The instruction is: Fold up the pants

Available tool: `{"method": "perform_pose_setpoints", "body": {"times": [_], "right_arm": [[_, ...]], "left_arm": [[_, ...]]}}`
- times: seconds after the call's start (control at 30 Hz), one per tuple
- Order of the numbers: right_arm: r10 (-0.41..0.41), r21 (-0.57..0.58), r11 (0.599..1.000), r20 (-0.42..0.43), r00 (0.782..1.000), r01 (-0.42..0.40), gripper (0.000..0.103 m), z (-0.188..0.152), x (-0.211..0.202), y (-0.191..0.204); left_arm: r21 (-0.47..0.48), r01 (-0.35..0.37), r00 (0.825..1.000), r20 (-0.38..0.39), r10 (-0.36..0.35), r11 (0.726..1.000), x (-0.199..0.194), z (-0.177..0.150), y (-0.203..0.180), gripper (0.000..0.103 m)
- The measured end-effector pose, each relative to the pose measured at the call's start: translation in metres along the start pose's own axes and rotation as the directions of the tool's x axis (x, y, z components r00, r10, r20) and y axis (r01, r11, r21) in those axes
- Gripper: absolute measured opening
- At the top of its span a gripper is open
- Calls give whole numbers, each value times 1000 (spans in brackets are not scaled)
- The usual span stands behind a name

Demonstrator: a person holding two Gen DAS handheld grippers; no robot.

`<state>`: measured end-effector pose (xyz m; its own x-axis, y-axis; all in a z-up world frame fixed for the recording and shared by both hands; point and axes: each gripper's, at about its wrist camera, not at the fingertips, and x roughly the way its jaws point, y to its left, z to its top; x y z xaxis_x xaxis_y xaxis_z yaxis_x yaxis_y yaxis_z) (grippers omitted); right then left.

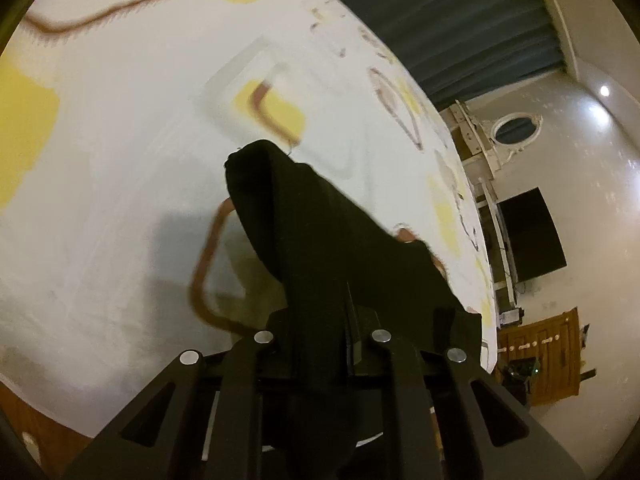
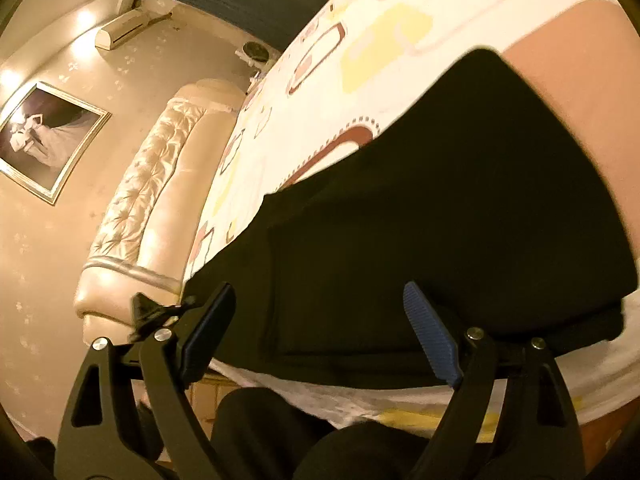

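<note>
Left gripper (image 1: 348, 320) clamped on pants (image 1: 316, 216) above bed (image 1: 120, 160), right gripper (image 2: 320, 336) apart; risk: thin pinch slipping, fold collapsing.

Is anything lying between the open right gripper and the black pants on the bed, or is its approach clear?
Nothing visible does. The right gripper hangs open directly over the black pants, which lie flat on the patterned bedspread. The left gripper is shut on a bunch of the fabric.
</note>
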<state>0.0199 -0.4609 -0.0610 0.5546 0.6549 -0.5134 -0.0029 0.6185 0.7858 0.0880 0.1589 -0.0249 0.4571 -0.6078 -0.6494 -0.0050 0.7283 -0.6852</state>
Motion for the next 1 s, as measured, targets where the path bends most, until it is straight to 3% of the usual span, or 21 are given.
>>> {"method": "perform_pose_setpoints", "body": {"times": [0.23, 0.5, 0.77, 1.0], "right_arm": [[-16, 31, 999, 31, 999, 15, 89, 6, -12, 1], [-44, 82, 996, 59, 997, 39, 90, 11, -22, -2], [-37, 94, 995, 109, 993, 27, 90, 16, -37, -1], [-23, 125, 992, 154, 988, 4, 90, 22, -50, -7]], "left_arm": [[155, -15, 1000, 29, 10, 988, -14, 3, -92, 14], [345, -26, 1000, 24, 19, 938, 4, -23, -203, 14], [500, -44, 999, -3, 53, 865, 58, -63, -288, 13], [556, -61, 994, -45, 104, 829, 132, -100, -317, 13]]}}
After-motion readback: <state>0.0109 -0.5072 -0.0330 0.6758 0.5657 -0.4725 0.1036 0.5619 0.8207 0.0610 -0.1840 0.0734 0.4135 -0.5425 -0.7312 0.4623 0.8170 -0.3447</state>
